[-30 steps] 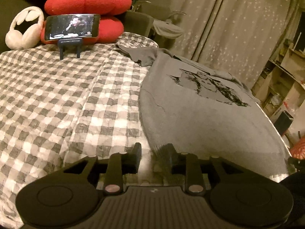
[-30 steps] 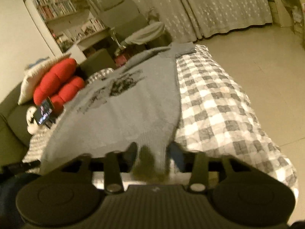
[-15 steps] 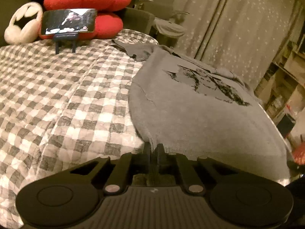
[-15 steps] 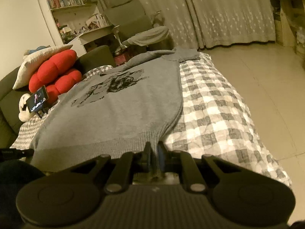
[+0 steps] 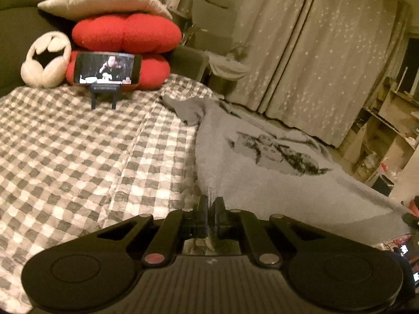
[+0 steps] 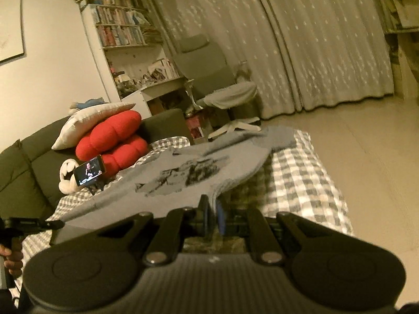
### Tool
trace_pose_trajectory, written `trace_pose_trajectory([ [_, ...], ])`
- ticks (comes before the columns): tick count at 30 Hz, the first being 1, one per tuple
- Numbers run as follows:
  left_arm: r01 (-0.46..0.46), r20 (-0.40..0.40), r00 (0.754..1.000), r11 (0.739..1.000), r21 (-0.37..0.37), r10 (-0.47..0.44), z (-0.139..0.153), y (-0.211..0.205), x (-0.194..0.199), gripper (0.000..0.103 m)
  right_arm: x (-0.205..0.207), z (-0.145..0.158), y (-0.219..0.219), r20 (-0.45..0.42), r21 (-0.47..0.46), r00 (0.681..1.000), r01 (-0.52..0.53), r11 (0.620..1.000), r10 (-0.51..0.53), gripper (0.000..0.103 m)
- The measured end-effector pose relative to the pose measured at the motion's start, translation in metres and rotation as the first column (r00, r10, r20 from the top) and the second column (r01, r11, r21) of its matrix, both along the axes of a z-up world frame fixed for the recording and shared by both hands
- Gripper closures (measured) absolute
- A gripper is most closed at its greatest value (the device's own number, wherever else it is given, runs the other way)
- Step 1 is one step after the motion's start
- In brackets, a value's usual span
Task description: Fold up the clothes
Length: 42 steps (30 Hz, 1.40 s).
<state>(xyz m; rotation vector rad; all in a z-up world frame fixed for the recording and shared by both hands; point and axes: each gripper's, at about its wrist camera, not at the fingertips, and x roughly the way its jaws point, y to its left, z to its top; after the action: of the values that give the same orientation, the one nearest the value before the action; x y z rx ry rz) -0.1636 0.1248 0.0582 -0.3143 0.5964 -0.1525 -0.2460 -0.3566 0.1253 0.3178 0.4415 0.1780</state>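
Both claws have lifted, left claw (image 5: 210,205) and right claw (image 6: 211,209) pinching the grey sweater's (image 5: 275,183) hem.

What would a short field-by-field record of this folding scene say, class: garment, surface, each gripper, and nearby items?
garment: grey sweater with dark print, hem lifted
surface: checked bedcover
left gripper: shut on sweater hem corner
right gripper: shut on the other hem corner
nearby: phone on stand, red cushions, white earmuffs

Sweater (image 5: 275,183) hem hidden, perhaps between tool fingers
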Motion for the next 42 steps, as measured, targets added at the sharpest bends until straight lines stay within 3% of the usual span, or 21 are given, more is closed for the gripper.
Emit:
trace_pose_trajectory([
  [11,-0.005,-0.074,0.997,0.998,0.068,0.01,-0.044,-0.006,0.009,0.099,0.007,-0.053,0.012,-0.172,-0.084,0.985,-0.001,0.996,-0.013,0.095],
  [16,0.009,-0.091,0.996,0.998,0.07,-0.003,-0.047,-0.003,0.007,0.099,0.011,-0.055,0.01,-0.192,-0.117,0.981,-0.008,0.993,-0.015,0.089],
  [25,-0.065,-0.084,0.994,0.997,0.044,0.069,-0.037,0.033,0.027,0.099,0.038,-0.044,-0.017,-0.17,-0.193,0.981,0.064,0.979,-0.098,0.085],
  [32,-0.061,-0.073,0.995,0.998,0.031,0.063,-0.031,0.03,0.077,0.098,0.102,-0.033,-0.006,-0.142,-0.234,0.99,-0.009,0.972,-0.025,0.083],
  [42,-0.065,-0.072,0.995,0.998,0.002,0.065,-0.021,0.025,0.169,0.086,0.237,-0.027,0.025,-0.208,-0.263,0.971,-0.173,0.949,0.119,0.081],
])
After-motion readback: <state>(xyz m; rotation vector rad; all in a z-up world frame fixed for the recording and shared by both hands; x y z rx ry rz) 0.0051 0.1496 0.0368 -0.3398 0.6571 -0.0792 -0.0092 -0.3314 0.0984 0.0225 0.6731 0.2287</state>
